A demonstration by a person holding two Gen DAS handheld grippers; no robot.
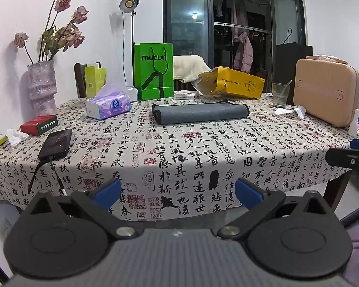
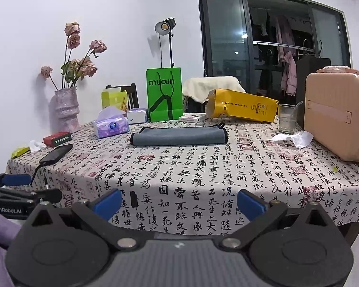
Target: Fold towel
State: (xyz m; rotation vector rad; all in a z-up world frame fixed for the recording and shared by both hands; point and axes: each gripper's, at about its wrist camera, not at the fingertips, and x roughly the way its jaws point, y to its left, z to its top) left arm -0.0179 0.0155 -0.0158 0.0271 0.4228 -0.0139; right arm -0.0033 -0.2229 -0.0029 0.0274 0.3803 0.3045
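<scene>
A grey towel [image 1: 199,113] with a dark border lies folded into a long narrow strip on the far middle of the table; it also shows in the right wrist view [image 2: 179,136]. My left gripper [image 1: 178,192] is open and empty, held off the table's near edge, well short of the towel. My right gripper [image 2: 179,203] is open and empty too, at the near edge, far from the towel. Each gripper shows at the edge of the other's view: the right one [image 1: 347,157] and the left one [image 2: 16,191].
The table [image 1: 179,162] has a calligraphy-print cloth. A phone with cable [image 1: 56,143], red box [image 1: 39,124], tissue pack [image 1: 109,105] and vase [image 1: 42,87] stand left. A green bag [image 1: 154,71], yellow bag [image 1: 232,81], glass [image 1: 280,94] and pink case [image 1: 326,94] stand behind and right.
</scene>
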